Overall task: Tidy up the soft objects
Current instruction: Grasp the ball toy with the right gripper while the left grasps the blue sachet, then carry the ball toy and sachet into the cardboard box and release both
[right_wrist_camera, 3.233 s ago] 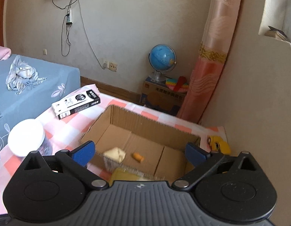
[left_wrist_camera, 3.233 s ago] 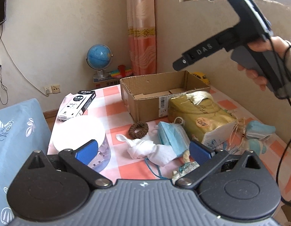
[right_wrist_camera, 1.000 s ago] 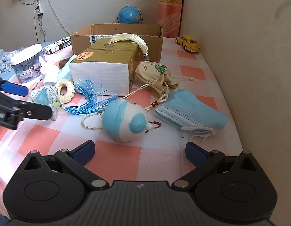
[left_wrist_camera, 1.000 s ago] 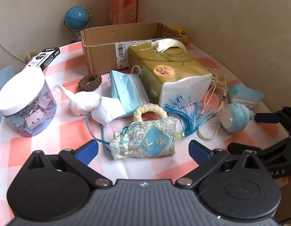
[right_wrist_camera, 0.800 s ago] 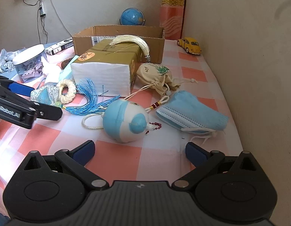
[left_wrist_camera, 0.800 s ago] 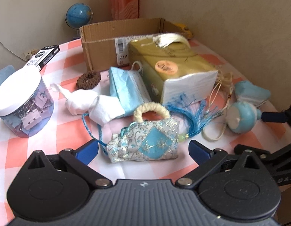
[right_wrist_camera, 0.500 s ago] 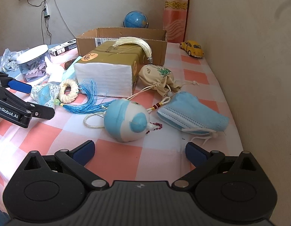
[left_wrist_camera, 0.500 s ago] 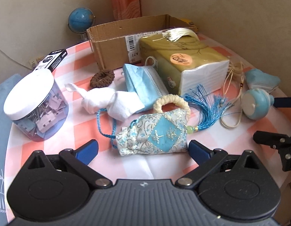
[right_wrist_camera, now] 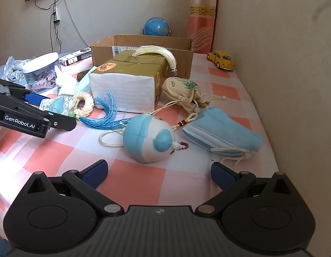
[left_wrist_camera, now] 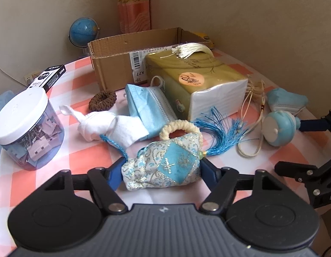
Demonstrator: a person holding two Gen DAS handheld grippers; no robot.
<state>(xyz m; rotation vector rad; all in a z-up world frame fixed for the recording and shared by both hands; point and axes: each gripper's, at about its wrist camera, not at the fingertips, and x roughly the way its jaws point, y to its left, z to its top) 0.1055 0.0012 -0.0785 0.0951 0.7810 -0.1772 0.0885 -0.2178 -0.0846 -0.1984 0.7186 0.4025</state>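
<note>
Brocade pouch [left_wrist_camera: 163,167] sits between closing left gripper [left_wrist_camera: 160,169] pads; "GenRobot.AI" marked; right gripper [right_wrist_camera: 159,170] wide.

embroidered pouch [left_wrist_camera: 165,167]: woven brocade cloth, pale blue with glinting metallic thread; silky blue tassel [left_wrist_camera: 221,132]; cream braided-cord ring.
face mask [left_wrist_camera: 148,107]: matt pleated non-woven fabric, blue.
tissue pack [left_wrist_camera: 197,85]: glossy olive plastic wrap, white paper edges showing.
cardboard box [left_wrist_camera: 116,64]: matt brown corrugated board, paper label.
jar [left_wrist_camera: 26,128]: clear bluish plastic, smooth white lid.
round toy [right_wrist_camera: 148,139]: smooth plastic, blue and white, slight sheen.
drawstring bag [right_wrist_camera: 182,92]: coarse beige cloth.
tablecloth [right_wrist_camera: 133,182]: checked cloth, matt.
left hand-held gripper [left_wrist_camera: 161,171]: matt black plastic, blue pads, metal pivot pins.
</note>
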